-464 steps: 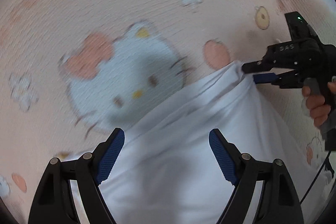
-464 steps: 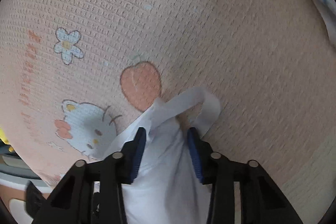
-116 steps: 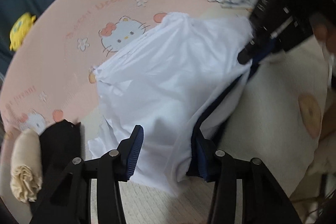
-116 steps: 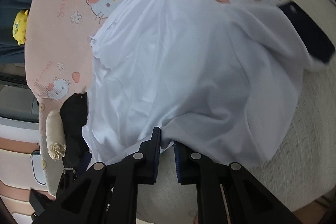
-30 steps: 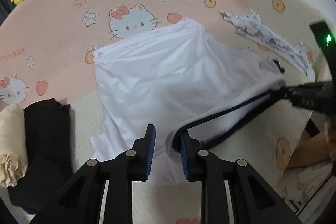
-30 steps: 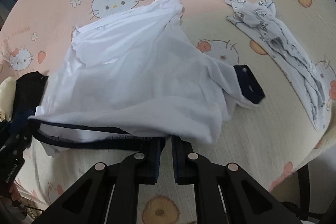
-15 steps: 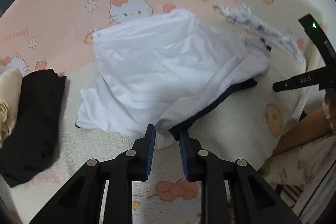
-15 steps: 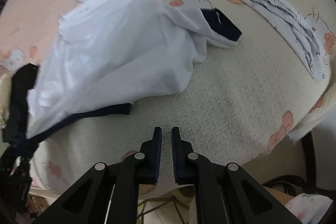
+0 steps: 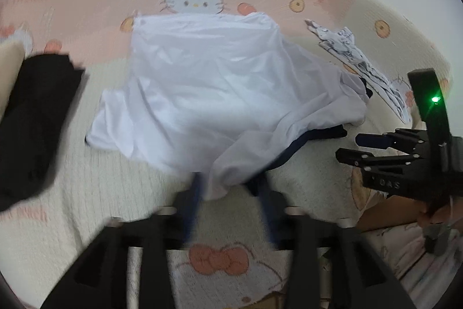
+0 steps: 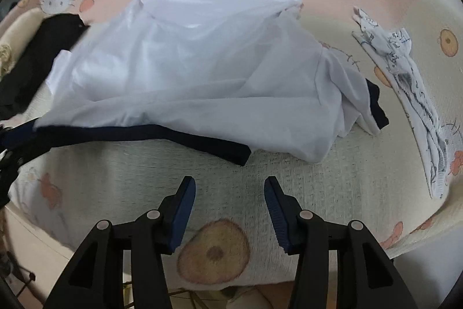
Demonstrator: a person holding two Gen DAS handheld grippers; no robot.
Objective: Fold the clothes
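Two blurred fingers of our left tool are standing parted in the left wrist view, the white shirt hem lying between them; whether they are gripping it we cannot tell. In the right wrist view, our right tool is hovering wide open and empty over the bed, near the shirt's dark-trimmed edge.

Both wrist cameras look forward and down from the near edge of the bed, at moderate range. Both views share the white garment; the left view also shows the right tool.
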